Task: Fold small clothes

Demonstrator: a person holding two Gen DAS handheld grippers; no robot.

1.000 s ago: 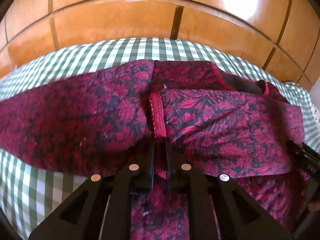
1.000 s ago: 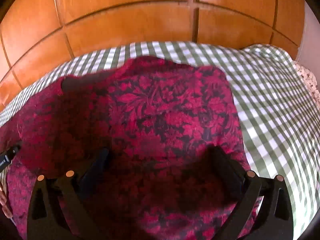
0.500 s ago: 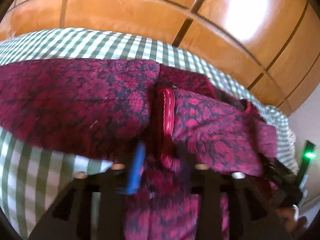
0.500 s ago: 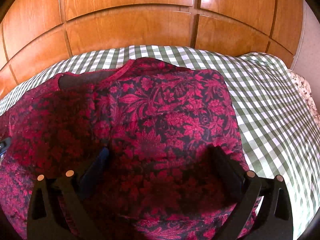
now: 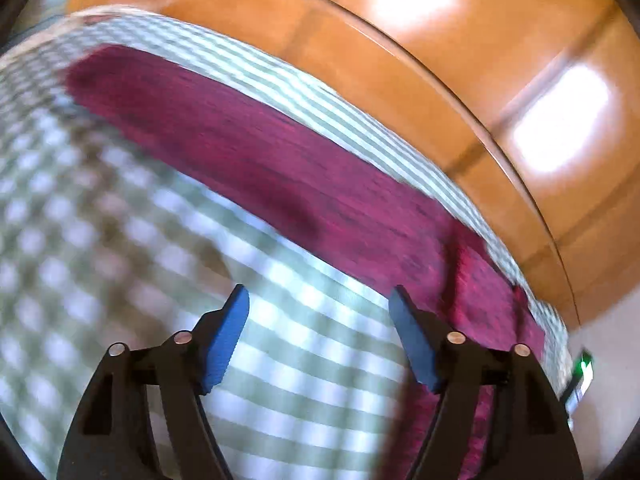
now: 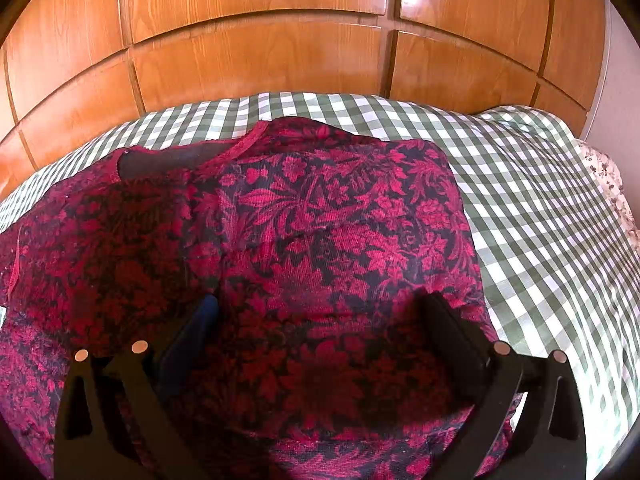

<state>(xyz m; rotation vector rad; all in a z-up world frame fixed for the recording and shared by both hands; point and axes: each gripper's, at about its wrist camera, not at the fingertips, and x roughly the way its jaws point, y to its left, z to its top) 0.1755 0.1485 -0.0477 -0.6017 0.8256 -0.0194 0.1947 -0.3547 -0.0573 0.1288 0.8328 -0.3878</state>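
The red floral garment [image 5: 248, 148] is seen spread on the green checked cloth [image 5: 304, 360], running from upper left to lower right of the blurred left view. Its cuff, pinched a second ago, has been released: the left gripper [image 5: 318, 312] has just been opening and is now empty over bare cloth. The right gripper [image 6: 320, 312] is held wide over the garment's folded body, unchanged.

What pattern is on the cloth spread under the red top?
Green-and-white checks on the cloth, clearest in the right wrist view.
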